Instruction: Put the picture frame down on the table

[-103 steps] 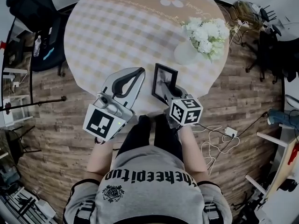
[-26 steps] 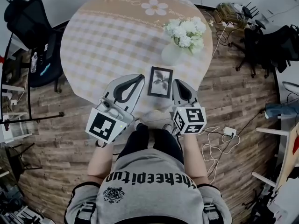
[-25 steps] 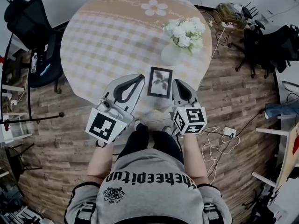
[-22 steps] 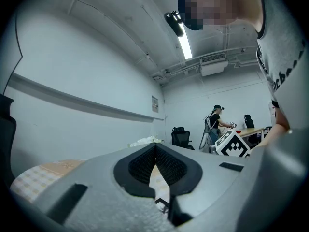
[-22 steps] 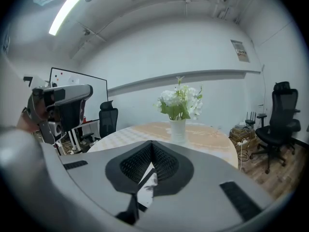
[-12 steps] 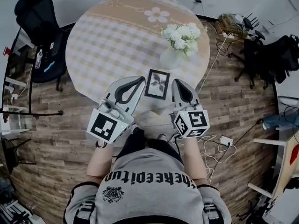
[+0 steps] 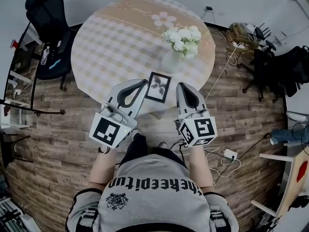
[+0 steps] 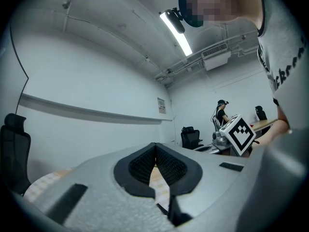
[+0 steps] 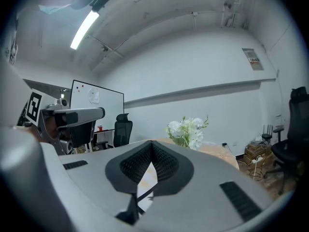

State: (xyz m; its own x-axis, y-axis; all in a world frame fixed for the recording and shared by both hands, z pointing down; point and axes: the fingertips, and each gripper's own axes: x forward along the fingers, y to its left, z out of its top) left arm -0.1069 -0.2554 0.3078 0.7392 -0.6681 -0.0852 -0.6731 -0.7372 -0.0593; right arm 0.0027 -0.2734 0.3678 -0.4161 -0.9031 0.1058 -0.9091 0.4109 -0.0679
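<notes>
the picture frame [image 7: 158,87] is now lying flat near the table [image 7: 111,37] edge, released from the right gripper [image 7: 182,86]. i am withdrawing it and the left gripper [image 7: 142,83], both closed and empty; placement is looking complete.

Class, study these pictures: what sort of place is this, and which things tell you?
Probably an office or lab workroom rather than a home: black swivel office chairs, a large whiteboard and loose cables on the wood-plank floor.

We're in an office-lab here: swivel chairs [image 7: 47,14], a whiteboard [image 9: 96,103], cables [image 7: 218,154] trailing over the wood floor [image 7: 58,144].
</notes>
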